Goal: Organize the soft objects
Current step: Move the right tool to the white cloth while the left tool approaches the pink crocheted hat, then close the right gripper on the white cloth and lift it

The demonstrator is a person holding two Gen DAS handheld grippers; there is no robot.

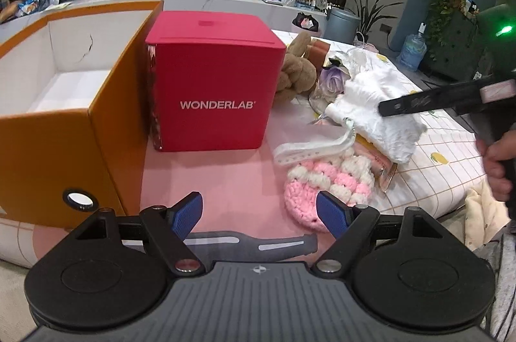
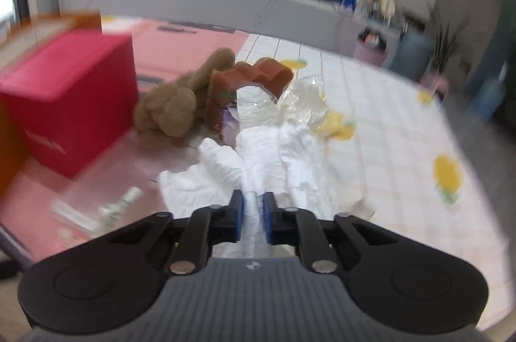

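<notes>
In the right wrist view my right gripper (image 2: 253, 219) is shut on a fold of the white fluffy cloth (image 2: 258, 155), which is pinched between the blue pads. In the left wrist view the same gripper (image 1: 385, 109) reaches in from the right onto the white cloth (image 1: 380, 122). My left gripper (image 1: 260, 214) is open with nothing between its fingers, low over the pink mat (image 1: 225, 174). Just right of it lies a pink-and-white crocheted piece (image 1: 325, 184), and a grey strap (image 1: 251, 240) lies under it. A brown plush toy (image 1: 296, 68) lies behind the red box.
A red WONDERLAB box (image 1: 209, 84) stands beside an open orange box (image 1: 64, 129) on the left. A purple fabric flower (image 1: 332, 81), clear wrap (image 2: 306, 97) and a reddish-brown item (image 2: 258, 74) lie behind the cloth. A person's hand (image 1: 496, 168) shows at the right edge.
</notes>
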